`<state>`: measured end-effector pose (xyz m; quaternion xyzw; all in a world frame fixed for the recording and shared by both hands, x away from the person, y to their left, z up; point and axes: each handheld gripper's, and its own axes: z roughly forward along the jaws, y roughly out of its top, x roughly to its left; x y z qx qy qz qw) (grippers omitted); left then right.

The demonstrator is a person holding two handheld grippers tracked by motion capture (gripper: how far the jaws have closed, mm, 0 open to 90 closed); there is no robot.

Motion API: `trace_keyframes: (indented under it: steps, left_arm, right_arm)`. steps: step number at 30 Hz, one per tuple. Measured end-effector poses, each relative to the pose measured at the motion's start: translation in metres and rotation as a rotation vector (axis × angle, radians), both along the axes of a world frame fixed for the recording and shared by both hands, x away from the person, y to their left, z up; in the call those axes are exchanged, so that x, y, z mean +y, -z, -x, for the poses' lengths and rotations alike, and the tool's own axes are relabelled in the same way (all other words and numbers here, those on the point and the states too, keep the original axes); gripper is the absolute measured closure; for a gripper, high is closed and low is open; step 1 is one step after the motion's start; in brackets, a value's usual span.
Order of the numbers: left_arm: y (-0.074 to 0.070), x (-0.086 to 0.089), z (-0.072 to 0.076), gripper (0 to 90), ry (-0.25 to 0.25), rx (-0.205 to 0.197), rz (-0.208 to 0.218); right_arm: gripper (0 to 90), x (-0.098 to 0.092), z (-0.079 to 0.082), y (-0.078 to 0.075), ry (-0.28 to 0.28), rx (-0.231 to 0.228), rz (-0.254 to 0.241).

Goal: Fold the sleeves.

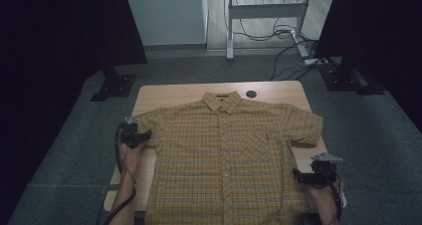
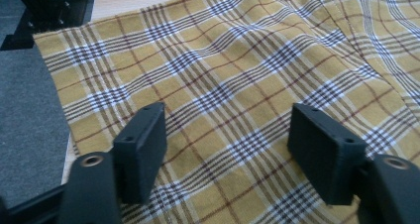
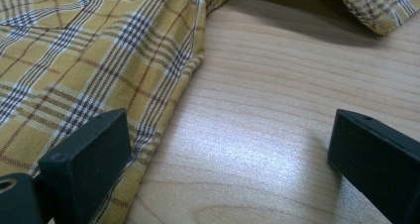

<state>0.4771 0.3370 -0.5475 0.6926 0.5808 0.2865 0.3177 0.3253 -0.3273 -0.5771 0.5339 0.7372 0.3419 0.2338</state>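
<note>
Left gripper sits at the shirt's sleeve on the table's left side, its body over the table edge and its jaws pointing right, onto the plaid cloth. Its forearm comes up from the bottom of the high view, nearly straight, with the cable trailing down alongside it. Jaws stand apart, released, with sleeve fabric lying between and beneath them; no pinch on the cloth shows. Right gripper rests low at the table's right side, near the shirt's lower right hem, pointing left toward the cloth, grey plate on top, hand beneath it coming in from the bottom right corner. Its jaws gape wide, nothing clasped. Shirt lies flat and face up, buttoned, collar toward the far edge, both short sleeves spread out, a chest pocket with a small red mark on the right half as the high view has it. Left gripper view gives what the high view cannot: the sleeve is gently rippled rather than smooth, its hem runs along the left, with grey floor and a black stand foot beyond (bare wood shows at the top edge). Right gripper view shows the shirt's side edge running between the jaws, one jaw over the plaid and the other over bare wood, and the right sleeve's hem lifted slightly, casting a shadow on the tabletop.
</note>
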Motion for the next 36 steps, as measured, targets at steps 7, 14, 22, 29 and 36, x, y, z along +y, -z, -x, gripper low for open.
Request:
trace_keyframes:
  steps: [7, 14, 22, 29, 36]
  left_arm:
    - [0.000, -0.011, 0.005, 71.0, 0.029, -0.023, 0.012]
    - [0.001, -0.016, 0.005, 86.6, 0.037, -0.033, 0.029]
    - [-0.009, -0.014, 0.009, 86.6, 0.036, -0.083, 0.087]
    - [-0.026, -0.024, 0.013, 86.2, 0.073, -0.133, 0.127]
    - [-0.042, -0.042, 0.014, 85.4, 0.124, -0.169, 0.116]
  right_arm:
    - [2.5, 0.000, 0.000, 0.000, -0.003, 0.000, 0.000]
    - [2.5, 0.000, 0.000, 0.000, -0.003, 0.000, 0.000]
    - [2.5, 0.000, 0.000, 0.000, -0.003, 0.000, 0.000]
    - [2.5, 0.000, 0.000, 0.000, -0.003, -0.001, 0.001]
    - [2.6, 0.000, 0.000, 0.000, -0.003, -0.001, 0.001]
